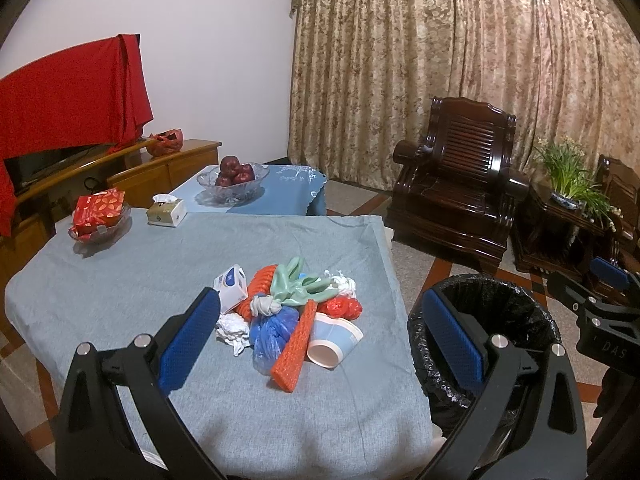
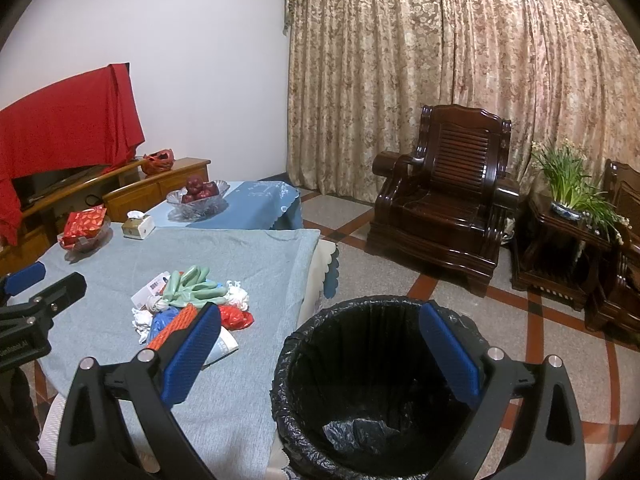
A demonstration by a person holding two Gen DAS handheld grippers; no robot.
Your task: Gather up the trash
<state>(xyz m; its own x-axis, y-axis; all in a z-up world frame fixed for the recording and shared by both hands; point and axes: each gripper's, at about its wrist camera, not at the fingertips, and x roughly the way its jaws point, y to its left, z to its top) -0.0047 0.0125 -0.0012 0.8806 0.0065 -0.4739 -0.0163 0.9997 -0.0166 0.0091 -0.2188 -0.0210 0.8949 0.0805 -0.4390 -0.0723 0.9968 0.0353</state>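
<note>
Left gripper (image 1: 320, 338): jaws spread wide, empty; held above the near edge of the table, blue pads flanking the trash pile in the left wrist view.
Right gripper (image 2: 320, 350): jaws spread wide, empty; held over the bin, one pad overlapping the table edge, the other over the bin's far rim.
Trash pile (image 1: 288, 308): clustered on the grey tablecloth (image 1: 140, 272), near the table side closest to the bin.
Pile contents: paper cup (image 1: 334, 340) lying on its side; orange foam net strip (image 1: 294, 350) leaning across the cup; blue plastic bag (image 1: 272, 334); green rubber gloves (image 1: 296, 286) on top; red plastic bag (image 1: 342, 307); small white-and-blue box (image 1: 231, 286); crumpled white tissues (image 1: 232, 328).
Bin (image 2: 360, 384): round, lined with a black bag, standing on the floor just beside the table; only loose bag folds visible at the bottom.
Far table area: tissue box (image 1: 166, 210) and glass dish with red packets (image 1: 98, 216), well apart from the pile.
Second table: glass bowl of red fruit (image 1: 234, 178) on a blue cloth.
Background: dark wooden armchair (image 1: 460, 184), potted plant (image 1: 568, 176), patterned curtain (image 1: 460, 60).
</note>
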